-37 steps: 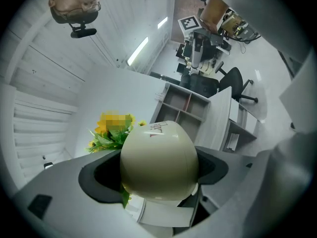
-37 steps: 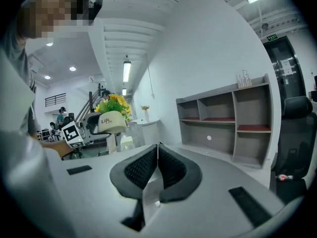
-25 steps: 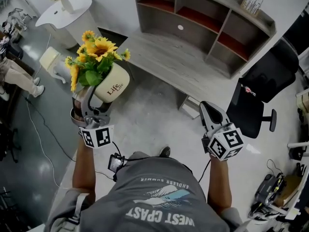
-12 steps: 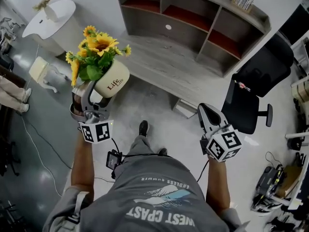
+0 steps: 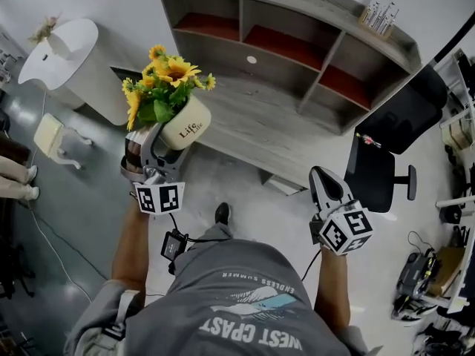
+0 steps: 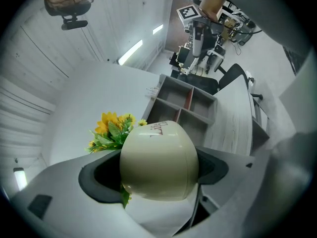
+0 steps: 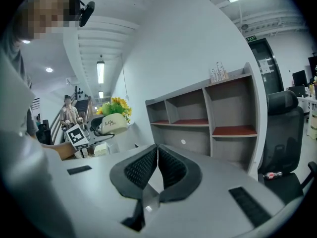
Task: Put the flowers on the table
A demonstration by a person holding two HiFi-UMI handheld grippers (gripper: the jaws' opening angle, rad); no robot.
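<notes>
Near the table (image 5: 286,121), left gripper (image 5: 154,148) clamps flower pot (image 5: 187,123) — right gripper (image 7: 157,157), in its view, jaws together.

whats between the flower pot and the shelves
Nothing but bare tabletop between the flower pot and the shelves, as the head view shows.
</notes>
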